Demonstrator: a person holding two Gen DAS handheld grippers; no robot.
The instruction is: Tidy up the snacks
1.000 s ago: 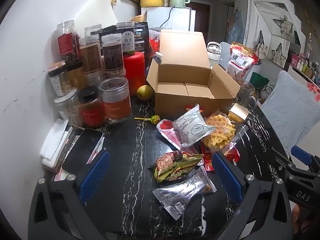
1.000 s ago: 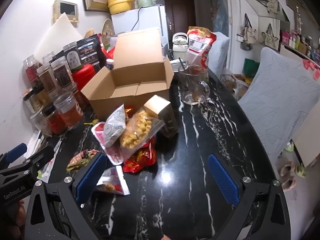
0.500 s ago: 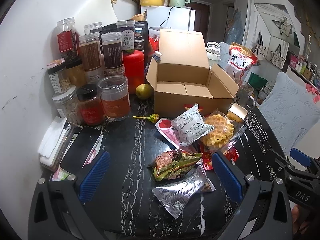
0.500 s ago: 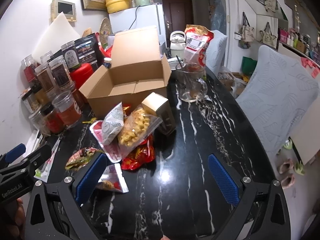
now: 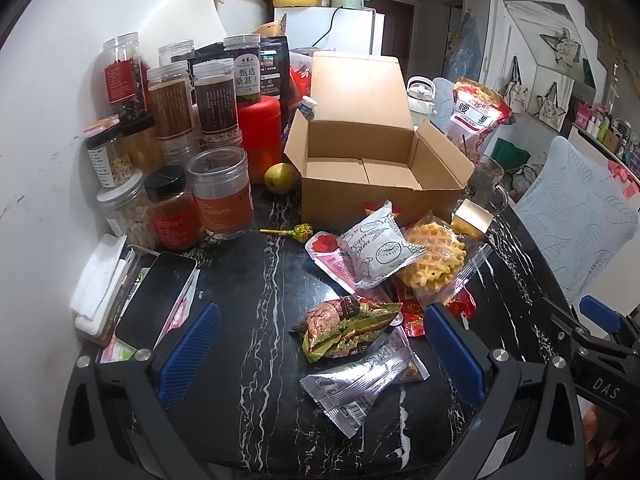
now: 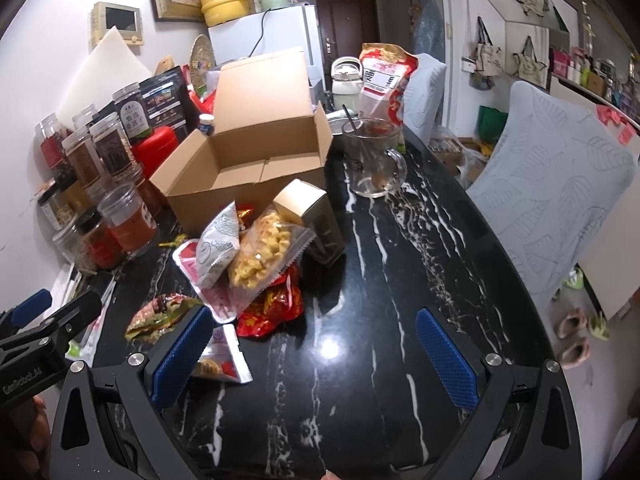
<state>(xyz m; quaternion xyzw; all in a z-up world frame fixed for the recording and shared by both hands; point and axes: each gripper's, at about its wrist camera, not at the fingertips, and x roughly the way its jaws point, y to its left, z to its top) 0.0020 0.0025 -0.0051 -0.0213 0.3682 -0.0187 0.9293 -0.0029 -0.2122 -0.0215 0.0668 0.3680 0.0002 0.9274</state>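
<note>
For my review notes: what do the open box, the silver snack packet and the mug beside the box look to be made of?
Open box: plain brown cardboard, matte, with folded flaps and raw edges.
Silver snack packet: seemingly metallised plastic film, glossy and crinkled, with crimped ends.
Mug: clear glass, or possibly clear plastic; the spoon inside shows through its wall.

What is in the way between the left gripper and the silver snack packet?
Nothing visible. The left gripper is open, and the silver snack packet lies on the table just ahead of it, uncovered, with the green packet lying just beyond it.
</note>
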